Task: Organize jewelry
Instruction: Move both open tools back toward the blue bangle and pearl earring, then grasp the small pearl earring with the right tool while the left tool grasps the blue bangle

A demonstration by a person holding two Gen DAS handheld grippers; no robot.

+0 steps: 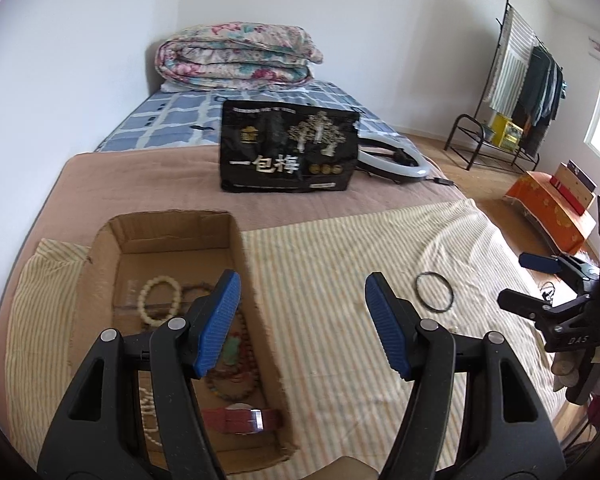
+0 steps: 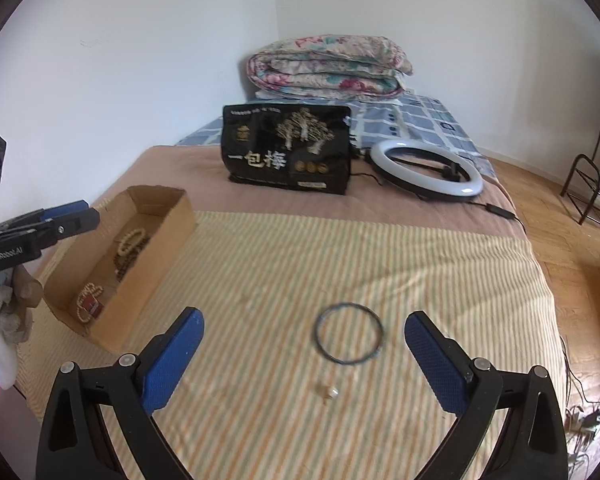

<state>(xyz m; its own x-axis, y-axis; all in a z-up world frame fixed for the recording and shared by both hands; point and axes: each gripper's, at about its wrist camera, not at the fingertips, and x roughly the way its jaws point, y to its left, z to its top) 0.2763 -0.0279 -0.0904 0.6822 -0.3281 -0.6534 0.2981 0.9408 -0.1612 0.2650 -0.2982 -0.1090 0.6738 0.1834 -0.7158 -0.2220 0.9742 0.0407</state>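
Note:
A cardboard box (image 1: 100, 264) lies on the striped cloth and holds bead bracelets (image 1: 160, 296), a bead string and a red-strapped watch (image 1: 240, 418). My left gripper (image 1: 300, 324) is open and empty, its left finger over the box's right wall. A thin dark ring necklace (image 2: 349, 334) lies on the cloth just ahead of my open, empty right gripper (image 2: 304, 354). A small pale ring (image 2: 332, 392) lies nearer the camera, between its fingers. The necklace (image 1: 435, 292) and the right gripper (image 1: 540, 280) also show in the left wrist view. The box (image 2: 156, 240) sits to the left in the right wrist view.
A black snack bag (image 2: 288, 152) stands on the brown blanket behind the cloth. A ring light (image 2: 426, 168) with its cable lies to its right. A folded floral quilt (image 2: 328, 66) sits at the bed head. A clothes rack (image 1: 528, 88) and an orange box (image 1: 552, 208) stand on the floor.

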